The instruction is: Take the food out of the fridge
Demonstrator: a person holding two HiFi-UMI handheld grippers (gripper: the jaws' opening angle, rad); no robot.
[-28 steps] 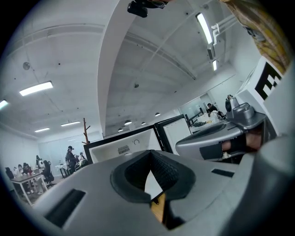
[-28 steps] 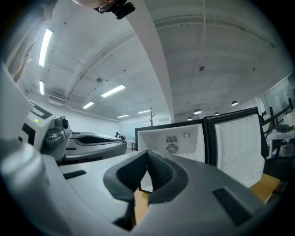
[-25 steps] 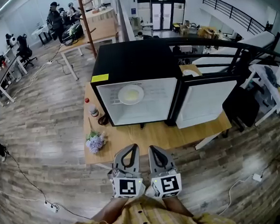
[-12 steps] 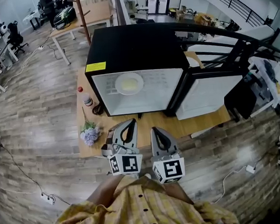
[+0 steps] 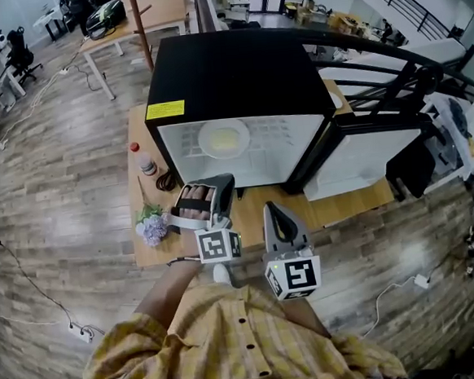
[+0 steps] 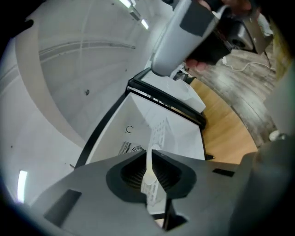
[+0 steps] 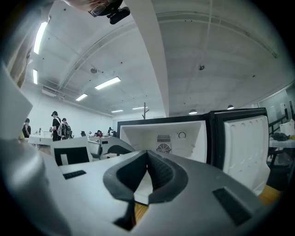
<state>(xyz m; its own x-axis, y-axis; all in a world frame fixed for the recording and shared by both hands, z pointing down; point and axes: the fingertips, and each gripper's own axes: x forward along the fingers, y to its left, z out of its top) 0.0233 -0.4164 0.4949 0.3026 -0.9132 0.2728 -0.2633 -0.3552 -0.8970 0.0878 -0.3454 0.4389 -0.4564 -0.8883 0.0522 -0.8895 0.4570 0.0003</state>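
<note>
A black mini fridge stands on a wooden table, its door swung open to the right. On its shelf lies a white plate of pale food. My left gripper is rolled onto its side just in front of the fridge's lower left corner. Its jaws have just been opening, and in the left gripper view the left gripper shows only a narrow slit with nothing in it. My right gripper hovers over the table's front edge, shut and empty. In the right gripper view the right gripper faces the fridge's white inside.
Left of the fridge stand a red-capped bottle, a coiled black cable and a small bunch of flowers. A black railing runs behind on the right. Desks and people fill the far left of the room.
The left gripper has rolled onto its side and moved forward and down toward the fridge. The right gripper has shifted slightly forward. The fridge looks closer in the head view.
</note>
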